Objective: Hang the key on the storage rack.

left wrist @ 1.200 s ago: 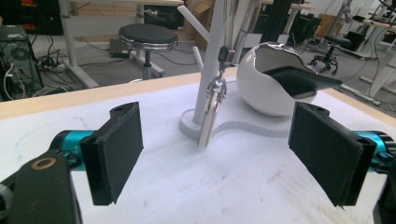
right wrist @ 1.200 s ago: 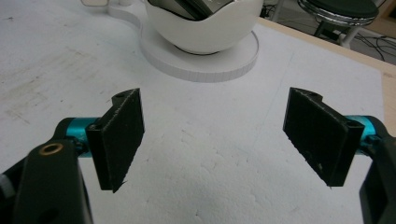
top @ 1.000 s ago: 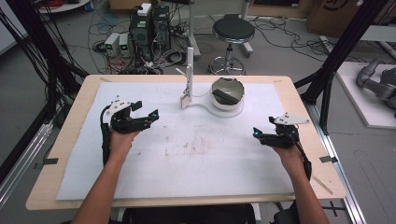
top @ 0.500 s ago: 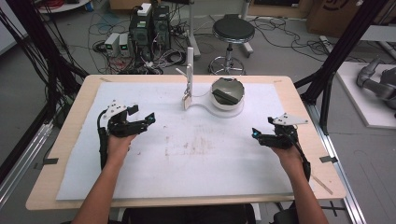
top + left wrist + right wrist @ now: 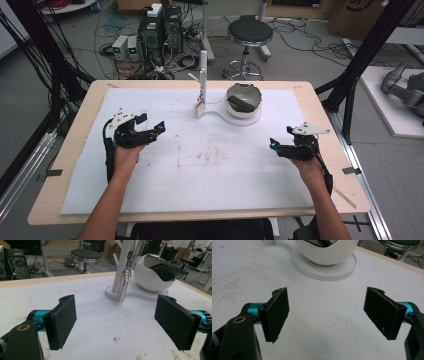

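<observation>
Jaws on the left gripper stand wide apart with nothing between them, as the left gripper view shows: two black padded plates on teal stubs, bare sheet in the gap. That gripper hovers over the white foam sheet covering the wooden table, well to the left of the white egg-shaped bowl and nearer the person than it. Its jaws point toward the bowl's stand.

Just left of the bowl rises a slim white post, and from it hangs a small silvery metal tag (it dangles close above the flat white base that the post and bowl share). A dark, flat insert lies tilted inside the bowl's open mouth. Brownish stains mark the sheet in front of the bowl, between the two hands.

Well to the right of the bowl, and again nearer the person, the right gripper is held low over the sheet. Its jaws are likewise spread wide and grip nothing; the right gripper view shows the bowl beyond them.
</observation>
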`<state>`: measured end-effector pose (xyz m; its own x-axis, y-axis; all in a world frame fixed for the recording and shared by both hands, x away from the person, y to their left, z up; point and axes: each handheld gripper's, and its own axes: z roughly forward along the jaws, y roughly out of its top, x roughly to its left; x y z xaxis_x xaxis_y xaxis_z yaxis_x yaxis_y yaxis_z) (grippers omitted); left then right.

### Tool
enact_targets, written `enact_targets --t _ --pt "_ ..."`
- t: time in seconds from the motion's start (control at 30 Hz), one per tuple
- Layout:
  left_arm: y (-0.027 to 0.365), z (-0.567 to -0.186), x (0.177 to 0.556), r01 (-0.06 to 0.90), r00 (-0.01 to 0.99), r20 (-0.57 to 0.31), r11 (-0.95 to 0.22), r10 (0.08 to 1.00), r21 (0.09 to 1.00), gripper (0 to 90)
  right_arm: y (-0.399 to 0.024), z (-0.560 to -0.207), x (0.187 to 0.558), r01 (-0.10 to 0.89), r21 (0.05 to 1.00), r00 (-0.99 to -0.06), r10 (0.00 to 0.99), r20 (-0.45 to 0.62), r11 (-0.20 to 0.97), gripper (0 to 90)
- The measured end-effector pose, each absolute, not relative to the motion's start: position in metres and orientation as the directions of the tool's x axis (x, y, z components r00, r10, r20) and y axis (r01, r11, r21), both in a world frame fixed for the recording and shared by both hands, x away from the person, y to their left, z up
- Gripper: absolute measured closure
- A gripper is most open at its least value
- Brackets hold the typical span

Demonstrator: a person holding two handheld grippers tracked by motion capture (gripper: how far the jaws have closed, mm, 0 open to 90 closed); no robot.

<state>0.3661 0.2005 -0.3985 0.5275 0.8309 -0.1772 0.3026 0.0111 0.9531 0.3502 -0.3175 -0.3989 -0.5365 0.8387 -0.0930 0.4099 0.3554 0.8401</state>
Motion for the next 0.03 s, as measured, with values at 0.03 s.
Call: enact_targets --t 0.03 --pt "0.2007 -0.3985 0.3662 0.305 0.528 -0.178 0.010 0.831 0.952 17.7 -0.3167 -0.3991 0.3504 0.412 0.840 -0.534 0.841 -0.093 0.354 20.9"
